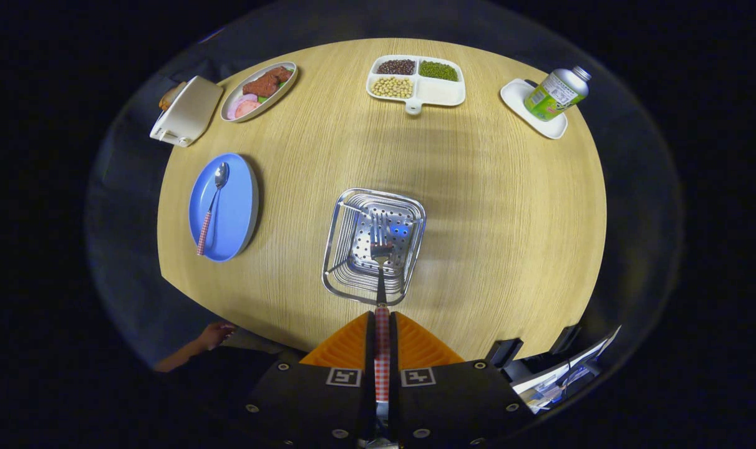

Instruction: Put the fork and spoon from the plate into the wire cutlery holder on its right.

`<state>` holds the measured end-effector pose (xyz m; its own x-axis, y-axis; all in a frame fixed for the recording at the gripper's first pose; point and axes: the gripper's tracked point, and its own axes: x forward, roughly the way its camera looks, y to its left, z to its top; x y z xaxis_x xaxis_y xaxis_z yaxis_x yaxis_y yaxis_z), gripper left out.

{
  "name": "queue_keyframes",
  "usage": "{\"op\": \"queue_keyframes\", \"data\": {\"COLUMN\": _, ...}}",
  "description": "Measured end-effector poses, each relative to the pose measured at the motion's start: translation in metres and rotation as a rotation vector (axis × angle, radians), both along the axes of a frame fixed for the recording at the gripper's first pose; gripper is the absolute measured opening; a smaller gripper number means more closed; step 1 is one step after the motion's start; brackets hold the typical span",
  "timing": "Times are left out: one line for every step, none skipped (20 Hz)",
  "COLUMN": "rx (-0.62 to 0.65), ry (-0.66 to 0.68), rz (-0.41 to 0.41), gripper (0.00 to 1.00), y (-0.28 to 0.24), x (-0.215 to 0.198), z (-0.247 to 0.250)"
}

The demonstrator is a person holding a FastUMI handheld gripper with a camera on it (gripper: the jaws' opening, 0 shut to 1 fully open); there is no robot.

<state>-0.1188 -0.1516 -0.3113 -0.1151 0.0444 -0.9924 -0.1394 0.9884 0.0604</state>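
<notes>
Gripper (382, 321) clamps fork (381, 249) over holder (373, 244), wooden table (509, 206).

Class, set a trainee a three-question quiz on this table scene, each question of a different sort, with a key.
1. True or false: the tool is shut on the fork.
2. What lies on the blue plate? A) knife B) spoon C) nothing
3. Fill in: the fork's tines hang over the wire ____.

Key:
1. True
2. B, the spoon
3. cutlery holder
</notes>
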Motion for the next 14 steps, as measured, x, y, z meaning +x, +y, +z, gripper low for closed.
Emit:
{"op": "queue_keyframes", "data": {"rx": -0.002, "ry": 0.004, "rz": -0.001, "gripper": 0.09, "y": -0.002, "x": 0.006, "z": -0.001}}
{"op": "queue_keyframes", "data": {"rx": 0.0, "ry": 0.013, "rz": -0.011, "gripper": 0.09, "y": -0.001, "x": 0.008, "z": -0.003}}
{"op": "queue_keyframes", "data": {"rx": 0.004, "ry": 0.023, "rz": -0.028, "gripper": 0.1, "y": 0.001, "x": 0.01, "z": -0.005}}
{"op": "queue_keyframes", "data": {"rx": 0.006, "ry": 0.024, "rz": -0.044, "gripper": 0.11, "y": 0.003, "x": 0.013, "z": -0.006}}
{"op": "queue_keyframes", "data": {"rx": 0.008, "ry": 0.017, "rz": -0.049, "gripper": 0.12, "y": 0.004, "x": 0.015, "z": -0.007}}
{"op": "queue_keyframes", "data": {"rx": 0.008, "ry": 0.02, "rz": -0.05, "gripper": 0.12, "y": 0.005, "x": 0.016, "z": -0.008}}
{"op": "queue_keyframes", "data": {"rx": 0.01, "ry": 0.027, "rz": -0.042, "gripper": 0.12, "y": 0.007, "x": 0.012, "z": -0.007}}
{"op": "queue_keyframes", "data": {"rx": 0.01, "ry": 0.026, "rz": -0.026, "gripper": 0.12, "y": 0.01, "x": 0.008, "z": -0.007}}
{"op": "queue_keyframes", "data": {"rx": 0.008, "ry": 0.027, "rz": -0.014, "gripper": 0.12, "y": 0.01, "x": 0.003, "z": -0.006}}
{"op": "queue_keyframes", "data": {"rx": 0.012, "ry": 0.036, "rz": -0.009, "gripper": 0.12, "y": 0.011, "x": -0.001, "z": -0.004}}
{"op": "queue_keyframes", "data": {"rx": 0.017, "ry": 0.044, "rz": -0.016, "gripper": 0.12, "y": 0.013, "x": -0.004, "z": -0.003}}
{"op": "queue_keyframes", "data": {"rx": 0.019, "ry": 0.051, "rz": -0.025, "gripper": 0.12, "y": 0.013, "x": -0.005, "z": -0.002}}
{"op": "queue_keyframes", "data": {"rx": 0.02, "ry": 0.052, "rz": -0.037, "gripper": 0.12, "y": 0.013, "x": -0.005, "z": -0.003}}
{"op": "queue_keyframes", "data": {"rx": 0.02, "ry": 0.056, "rz": -0.052, "gripper": 0.12, "y": 0.013, "x": -0.002, "z": -0.003}}
